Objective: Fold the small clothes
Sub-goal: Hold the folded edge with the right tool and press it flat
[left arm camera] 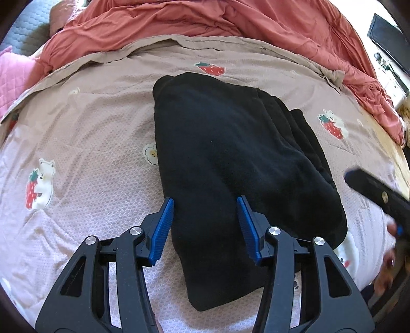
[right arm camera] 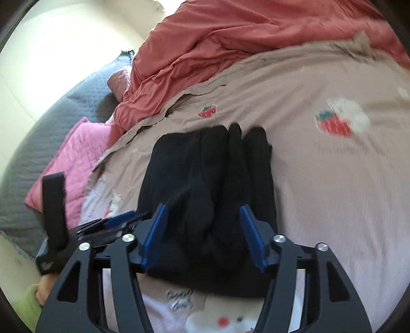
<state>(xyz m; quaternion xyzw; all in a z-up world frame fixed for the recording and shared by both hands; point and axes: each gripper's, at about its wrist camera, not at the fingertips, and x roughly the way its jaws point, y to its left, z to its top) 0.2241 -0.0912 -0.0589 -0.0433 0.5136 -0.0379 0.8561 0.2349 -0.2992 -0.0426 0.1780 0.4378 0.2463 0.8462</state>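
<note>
A black garment [left arm camera: 230,158] lies folded into a thick bundle on a pink strawberry-print bedsheet [left arm camera: 84,133]. My left gripper [left arm camera: 205,205] is open and empty, hovering over the bundle's near end, its blue pads on either side. In the right wrist view the same black garment [right arm camera: 210,184] shows several folded layers. My right gripper [right arm camera: 202,212] is open and empty just above its near edge. The left gripper [right arm camera: 112,225] shows at the left of that view, and the right gripper's body [left arm camera: 379,194] at the right edge of the left wrist view.
A rumpled coral duvet [left arm camera: 205,18] is piled along the far side of the bed. A pink quilted pillow [right arm camera: 77,158] and a grey quilted cover [right arm camera: 33,158] lie at the left. A wooden bed edge [left arm camera: 392,153] and white furniture [left arm camera: 389,74] are at the right.
</note>
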